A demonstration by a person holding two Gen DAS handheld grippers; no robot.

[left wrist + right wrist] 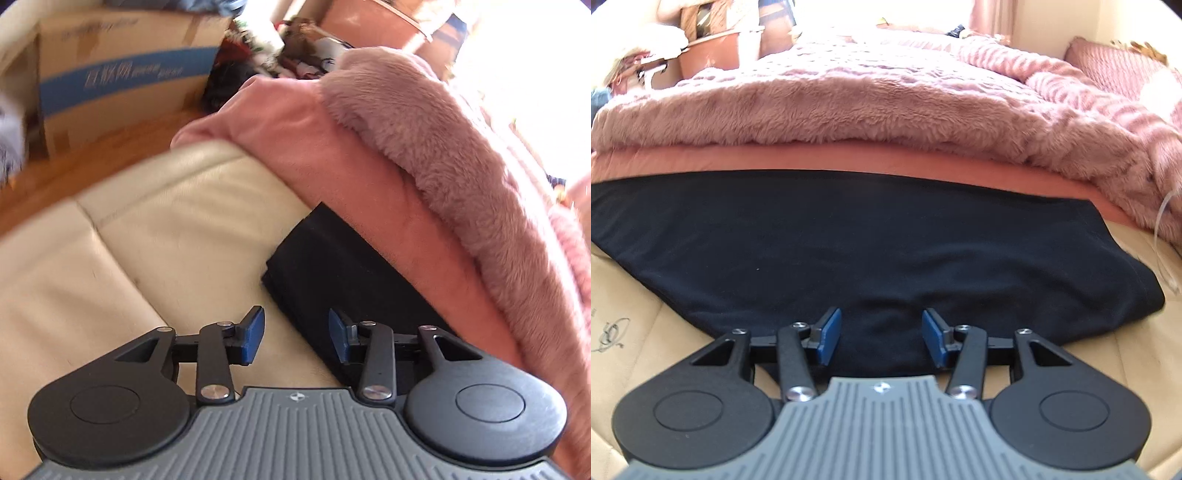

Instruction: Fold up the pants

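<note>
Blue pads line both sets of jaws, and both stand apart with nothing clamped. Right gripper (881, 338): jaws straddle the near edge of the pants (849, 251), cloth bunched slightly between the pads; whether the pads touch the fabric can't be told. Left gripper (296, 334): jaws open over the boundary between the pants' (332, 273) corner and the bare cream cushion (147, 236), w/ the right-hand pad above dark cloth and the left-hand pad above cushion.

Pants: black, matte knit, lying flat on the cream, leather-like cushion. Far edge butts against or tucks under a pink sheet (886, 162); above that, a fluffy pink blanket (868, 99). In the left view the pants' end shows stacked layers, so prob. already folded at least once (judgement).

Handling (judgement): light, soft, limp; no stiffness, so an unsupported span will sag and drag. Knit likely grips the pads well but may slide on the smooth cushion. Best hold: pinch all layers at the near edge, one gripper toward each end, approx. at the corners, so the fold line stays straight. Risk: catching only the top layer, or snagging the pink sheet at the far edge.

Background, left view: cardboard box (122, 70) on a wooden floor (110, 147), cluttered items beyond.
</note>
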